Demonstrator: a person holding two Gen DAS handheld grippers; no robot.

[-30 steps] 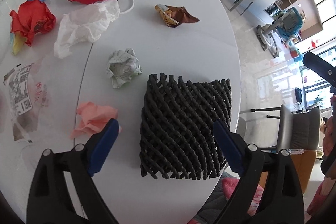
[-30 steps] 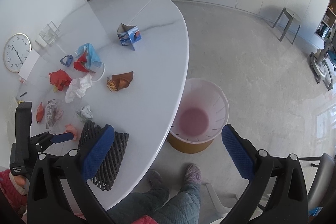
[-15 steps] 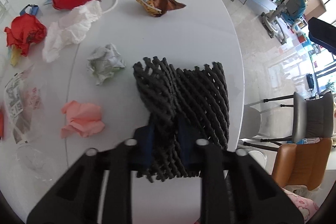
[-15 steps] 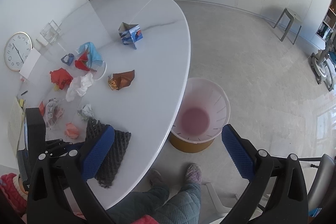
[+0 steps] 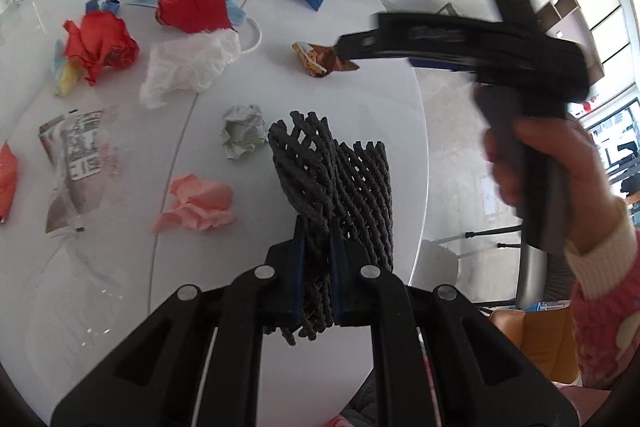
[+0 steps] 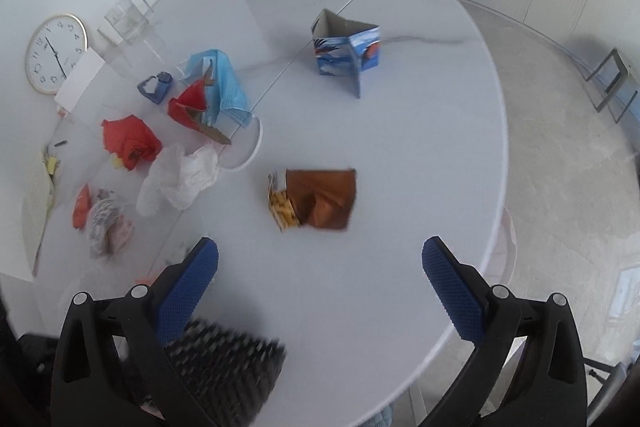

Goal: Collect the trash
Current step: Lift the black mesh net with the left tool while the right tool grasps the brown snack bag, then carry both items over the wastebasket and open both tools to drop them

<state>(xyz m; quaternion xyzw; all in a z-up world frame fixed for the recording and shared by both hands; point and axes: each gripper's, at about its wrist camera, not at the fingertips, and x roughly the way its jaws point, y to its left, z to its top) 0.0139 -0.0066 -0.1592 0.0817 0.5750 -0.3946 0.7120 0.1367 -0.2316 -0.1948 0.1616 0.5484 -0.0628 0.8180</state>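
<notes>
My left gripper (image 5: 318, 239) is shut on a black foam net sleeve (image 5: 344, 179), pinched into a bunch and lifted just off the white table (image 5: 392, 75). The same net (image 6: 224, 367) shows blurred at the bottom of the right wrist view. My right gripper (image 6: 320, 267) stands open above the table, with a brown snack wrapper (image 6: 320, 199) lying beyond its fingertips. In the left wrist view the right gripper's body (image 5: 480, 43) crosses the upper right, held by a hand (image 5: 532, 163), with the wrapper (image 5: 316, 61) under its tip.
Scattered litter: blue carton (image 6: 348, 55), blue mask (image 6: 220, 83), red wrappers (image 6: 128, 143), white tissue (image 6: 180, 175), pink paper (image 5: 196, 203), grey crumpled paper (image 5: 242, 135), clear plastic wrapper (image 5: 76, 163). A clock (image 6: 54, 53) and a clear holder (image 6: 128, 19) sit at the far left.
The left gripper closed on the black net, bunched it and raised it. The right gripper swung from over the floor bin to above the table near the brown wrapper.
</notes>
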